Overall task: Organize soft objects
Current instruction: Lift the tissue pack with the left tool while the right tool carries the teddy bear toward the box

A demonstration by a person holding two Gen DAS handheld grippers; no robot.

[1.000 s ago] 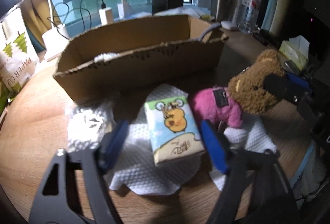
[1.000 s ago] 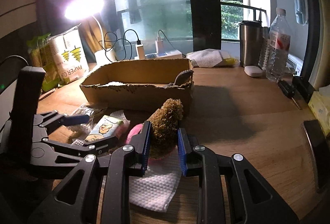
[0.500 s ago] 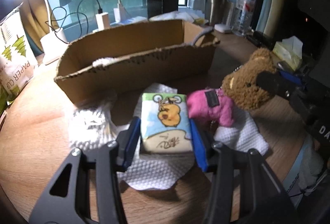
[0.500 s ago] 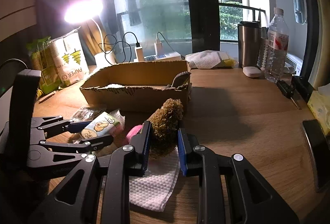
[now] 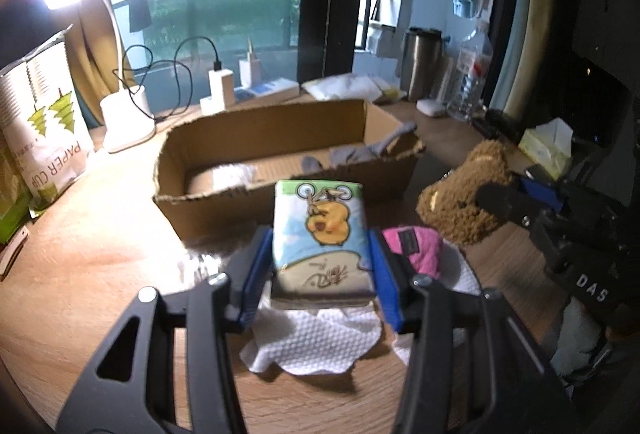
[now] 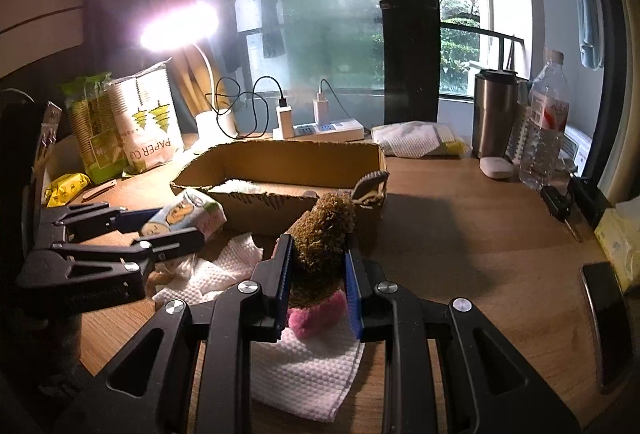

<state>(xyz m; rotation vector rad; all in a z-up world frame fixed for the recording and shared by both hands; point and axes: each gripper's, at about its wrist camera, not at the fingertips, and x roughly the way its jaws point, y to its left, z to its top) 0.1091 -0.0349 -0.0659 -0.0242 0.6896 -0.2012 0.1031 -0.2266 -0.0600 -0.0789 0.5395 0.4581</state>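
My left gripper [image 5: 320, 266] is shut on a tissue pack [image 5: 320, 234] with a cartoon print, held up off the table in front of the cardboard box [image 5: 280, 138]. The pack also shows in the right wrist view [image 6: 186, 212]. My right gripper [image 6: 318, 274] is shut on a brown teddy bear [image 6: 324, 234] in a pink outfit [image 6: 316, 318], raised over the white paper towels [image 6: 304, 374]. The bear also shows at the right of the left wrist view [image 5: 464, 194]. The box holds a grey sock [image 5: 360, 154] and something white [image 5: 236, 170].
White paper towels [image 5: 316, 342] lie on the wooden table under both grippers. A paper cup bag [image 6: 148, 122], lamp [image 6: 180, 26], chargers, a steel tumbler [image 6: 494, 110] and a water bottle [image 6: 546, 122] stand behind the box. A phone [image 6: 604, 322] lies at the right.
My left gripper closed on the tissue pack and lifted it off the paper towels toward the box. My right gripper kept its hold on the bear and raised it.
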